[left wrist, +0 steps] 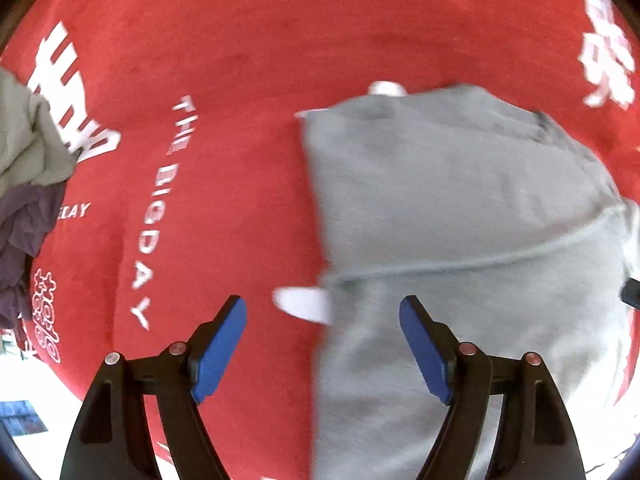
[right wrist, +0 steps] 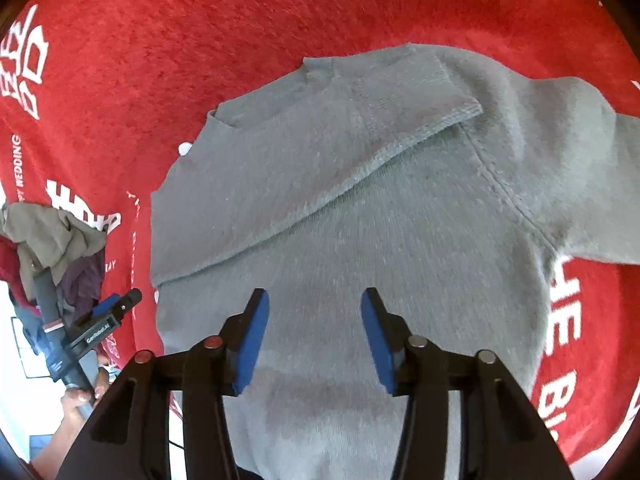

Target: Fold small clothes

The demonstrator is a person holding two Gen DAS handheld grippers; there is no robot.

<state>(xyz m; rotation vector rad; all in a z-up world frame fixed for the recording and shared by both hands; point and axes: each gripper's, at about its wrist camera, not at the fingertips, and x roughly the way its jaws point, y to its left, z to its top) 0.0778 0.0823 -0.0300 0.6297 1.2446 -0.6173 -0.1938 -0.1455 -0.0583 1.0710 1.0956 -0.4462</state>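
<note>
Hovering with jaws apart and empty, the right tongs (right wrist: 314, 336) sit directly over the grey sweater (right wrist: 360, 240) spread on the red printed cloth (right wrist: 120, 80), while the equally open left tongs (left wrist: 322, 344) straddle its left edge.

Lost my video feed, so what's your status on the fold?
Left gripper and right gripper: jaws open, holding nothing. Grey sweater flat on red cloth, one sleeve folded across. Clothes pile off to the side.
</note>
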